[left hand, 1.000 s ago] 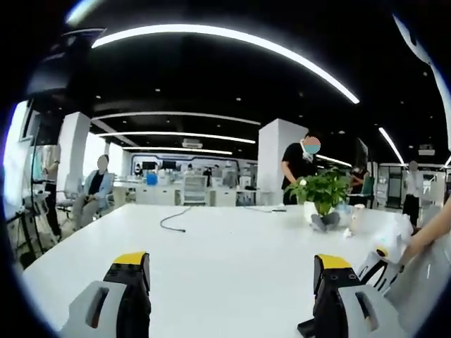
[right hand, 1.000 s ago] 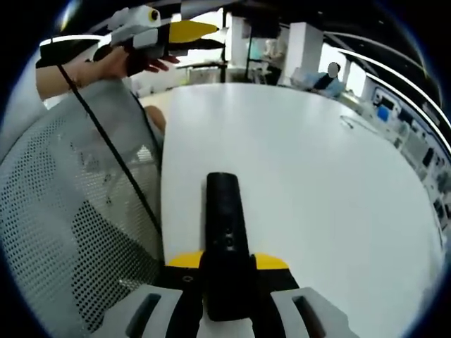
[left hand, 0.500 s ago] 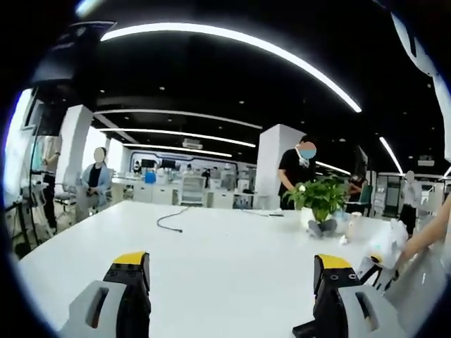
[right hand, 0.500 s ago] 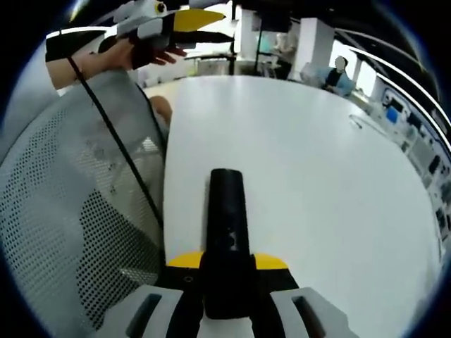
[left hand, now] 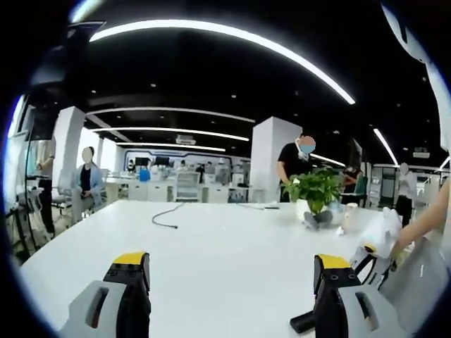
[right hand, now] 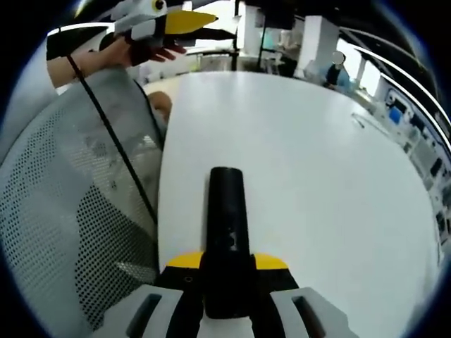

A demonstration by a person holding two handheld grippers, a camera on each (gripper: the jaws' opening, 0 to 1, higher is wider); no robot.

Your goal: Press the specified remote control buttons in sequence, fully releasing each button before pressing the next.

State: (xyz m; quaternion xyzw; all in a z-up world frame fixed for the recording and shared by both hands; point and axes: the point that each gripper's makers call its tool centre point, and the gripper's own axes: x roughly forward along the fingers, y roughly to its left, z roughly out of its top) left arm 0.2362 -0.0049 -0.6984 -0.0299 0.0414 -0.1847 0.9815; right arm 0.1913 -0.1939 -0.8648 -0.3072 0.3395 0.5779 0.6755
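A black remote control (right hand: 227, 218) lies lengthwise between the jaws of my right gripper (right hand: 227, 265), which is shut on its near end; the far end sticks out over the white table (right hand: 303, 162). My left gripper (left hand: 231, 282) stands open over the table with nothing between its yellow-tipped fingers (left hand: 130, 259). In the left gripper view, the right gripper (left hand: 373, 248) comes in from the right, and the remote's dark tip (left hand: 303, 322) shows low beside my right jaw. In the right gripper view, a hand holds the left gripper (right hand: 158, 21) at the top left.
A grey mesh chair back (right hand: 70, 211) stands at the table's left edge with a black cord (right hand: 113, 148) across it. A potted plant (left hand: 317, 190) and small items stand on the table's far right, a loose cable (left hand: 165, 218) farther back. People stand and sit in the office beyond.
Both views have shifted slightly with the hands. The remote stays held in the right gripper, and its tip shows a little more in the left gripper view. The left jaws remain apart.
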